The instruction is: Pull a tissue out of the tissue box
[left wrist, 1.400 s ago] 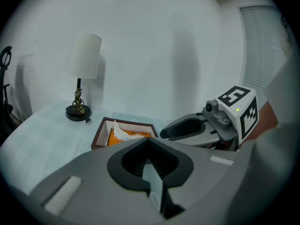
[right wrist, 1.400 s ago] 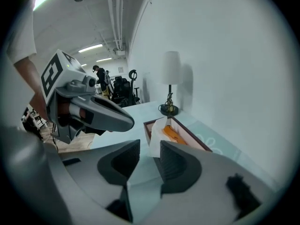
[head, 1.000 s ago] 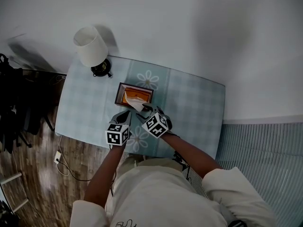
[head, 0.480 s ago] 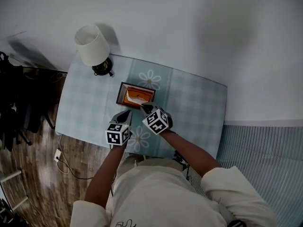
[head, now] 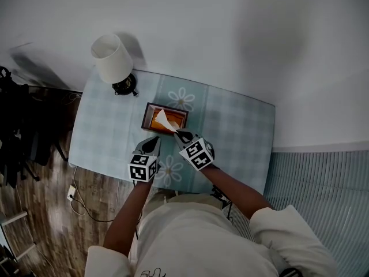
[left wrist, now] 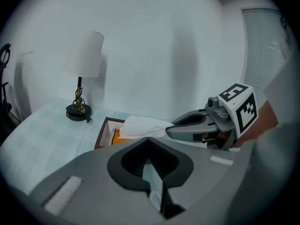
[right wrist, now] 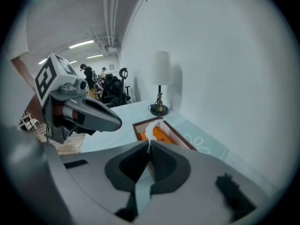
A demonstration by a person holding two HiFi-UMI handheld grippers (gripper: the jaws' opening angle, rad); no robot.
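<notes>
A brown tissue box [head: 149, 115] with an orange inside lies on the pale checked table [head: 236, 126]. A white tissue [head: 163, 120] stretches up out of it in a peak to my right gripper [head: 179, 134], which is shut on its tip. The right gripper view shows the tissue [right wrist: 151, 134] running from the box [right wrist: 176, 135] into my closed jaws [right wrist: 150, 144]. My left gripper [head: 154, 140] hovers just in front of the box, shut and holding nothing. In the left gripper view the tissue [left wrist: 143, 126] hangs between the box [left wrist: 104, 131] and the right gripper [left wrist: 171, 131].
A table lamp [head: 112, 59] with a white shade stands at the table's far left corner, beside the wall. A cable lies on the wooden floor [head: 75, 198] at the left. Dark chairs [head: 14, 126] stand beyond the table's left end.
My right gripper went from open at the tissue to shut on it, then rose and drew back, pulling the tissue up into a peak. The left gripper stayed put.
</notes>
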